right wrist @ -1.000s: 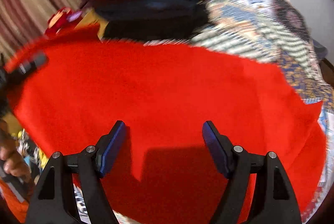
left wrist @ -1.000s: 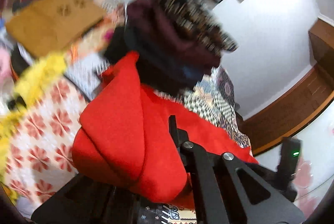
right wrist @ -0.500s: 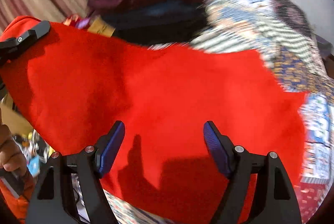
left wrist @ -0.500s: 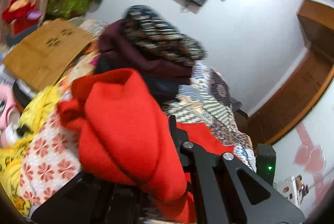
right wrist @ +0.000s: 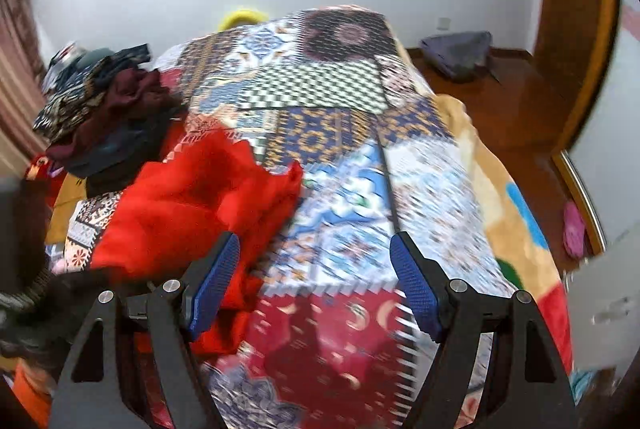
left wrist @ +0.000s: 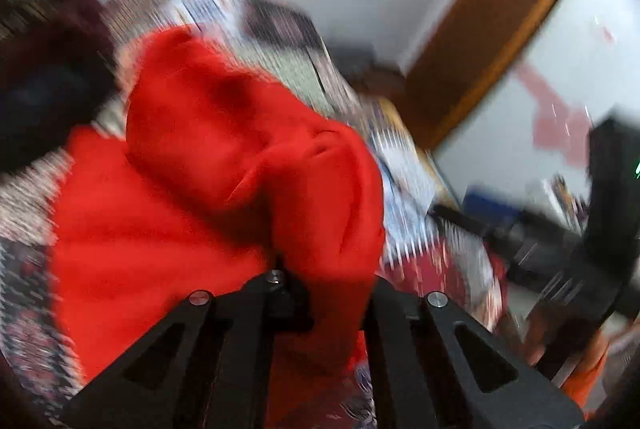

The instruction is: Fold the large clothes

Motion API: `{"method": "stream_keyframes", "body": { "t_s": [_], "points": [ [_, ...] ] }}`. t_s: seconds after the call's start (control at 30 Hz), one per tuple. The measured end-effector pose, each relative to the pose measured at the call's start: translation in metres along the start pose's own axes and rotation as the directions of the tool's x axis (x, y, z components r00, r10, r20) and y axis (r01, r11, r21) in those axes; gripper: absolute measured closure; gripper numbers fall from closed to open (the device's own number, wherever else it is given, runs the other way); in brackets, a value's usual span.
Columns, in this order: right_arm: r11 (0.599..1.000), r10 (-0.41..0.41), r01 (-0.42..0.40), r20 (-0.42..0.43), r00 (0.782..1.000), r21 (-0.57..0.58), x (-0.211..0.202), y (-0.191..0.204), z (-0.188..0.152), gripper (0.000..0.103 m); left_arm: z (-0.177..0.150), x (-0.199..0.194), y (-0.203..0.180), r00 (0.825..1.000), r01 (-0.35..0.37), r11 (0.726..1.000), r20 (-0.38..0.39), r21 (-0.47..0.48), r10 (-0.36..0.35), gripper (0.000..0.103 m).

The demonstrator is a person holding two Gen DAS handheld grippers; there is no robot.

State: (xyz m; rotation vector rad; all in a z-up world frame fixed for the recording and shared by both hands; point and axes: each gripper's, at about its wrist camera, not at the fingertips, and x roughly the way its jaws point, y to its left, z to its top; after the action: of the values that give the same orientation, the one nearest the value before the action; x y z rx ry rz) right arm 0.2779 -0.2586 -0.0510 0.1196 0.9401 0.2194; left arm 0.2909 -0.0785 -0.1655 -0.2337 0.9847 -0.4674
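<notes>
Left gripper (left wrist: 326, 293) has its jaws clamped on the bunched red cloth (right wrist: 200, 201), lifting it off the bed (right wrist: 360, 157) to refold; right gripper (right wrist: 316, 285) is wide open, empty, probably ready to catch an edge.

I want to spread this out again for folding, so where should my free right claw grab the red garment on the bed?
Likely the loose pointed corner of the red garment, the part lying farthest out on the patchwork quilt. Come in from the right side, low over the quilt: the open right claw is beside it, while the left claw pinches the bunched end.
</notes>
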Motion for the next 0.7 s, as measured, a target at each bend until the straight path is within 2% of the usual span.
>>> {"method": "stream_keyframes", "body": {
  "t_s": [0.03, 0.1, 0.17, 0.27, 0.33, 0.4, 0.47, 0.57, 0.63, 0.7],
  "points": [
    [1.0, -0.003, 0.003, -0.004, 1.0, 0.006, 0.0, -0.002, -0.001, 0.028, -0.007, 0.014, 0.0, 0.998, 0.028, 1.0, -0.063, -0.006, -0.028, 0.101],
    [1.0, -0.004, 0.004, -0.008, 1.0, 0.002, 0.0, -0.002, 0.0, 0.028, -0.017, 0.021, 0.0, 0.994, 0.037, 0.999, -0.098, 0.0, -0.037, 0.097],
    [1.0, 0.0, 0.0, -0.008, 1.0, -0.015, -0.002, 0.004, -0.001, 0.028, -0.021, 0.014, -0.002, 0.995, 0.024, 0.999, -0.097, 0.031, -0.021, 0.093],
    [0.998, 0.029, -0.029, 0.006, 1.0, -0.056, -0.009, 0.015, 0.0, 0.028, -0.021, -0.007, -0.004, 0.995, 0.059, 0.997, -0.089, 0.047, -0.054, 0.074],
    [0.995, 0.059, -0.057, 0.019, 0.998, -0.087, -0.013, 0.027, 0.002, 0.028, -0.017, -0.028, -0.004, 0.998, 0.055, 0.996, -0.047, 0.075, -0.052, 0.072],
    [0.988, 0.087, -0.083, 0.028, 0.996, -0.129, -0.015, 0.045, 0.007, 0.028, -0.011, -0.051, -0.002, 1.0, 0.022, 0.995, 0.013, 0.096, -0.024, 0.058],
    [0.981, 0.104, -0.098, 0.028, 0.994, -0.165, -0.013, 0.06, 0.009, 0.028, -0.005, -0.076, 0.006, 0.996, -0.028, 0.995, 0.091, 0.093, 0.019, 0.05],
    [0.966, 0.129, -0.124, 0.008, 0.992, -0.227, -0.003, 0.083, 0.01, 0.028, 0.004, -0.096, 0.029, 0.983, -0.119, 0.99, 0.147, 0.076, 0.107, 0.048],
    [0.957, 0.134, -0.135, -0.023, 0.991, -0.257, 0.009, 0.093, 0.007, 0.028, 0.006, -0.101, 0.05, 0.973, -0.187, 0.981, 0.146, 0.047, 0.178, 0.048],
    [0.95, 0.122, -0.136, -0.067, 0.99, -0.281, 0.024, 0.097, 0.002, 0.028, 0.004, -0.1, 0.073, 0.97, -0.215, 0.976, 0.119, 0.018, 0.212, 0.048]
  ]
}}
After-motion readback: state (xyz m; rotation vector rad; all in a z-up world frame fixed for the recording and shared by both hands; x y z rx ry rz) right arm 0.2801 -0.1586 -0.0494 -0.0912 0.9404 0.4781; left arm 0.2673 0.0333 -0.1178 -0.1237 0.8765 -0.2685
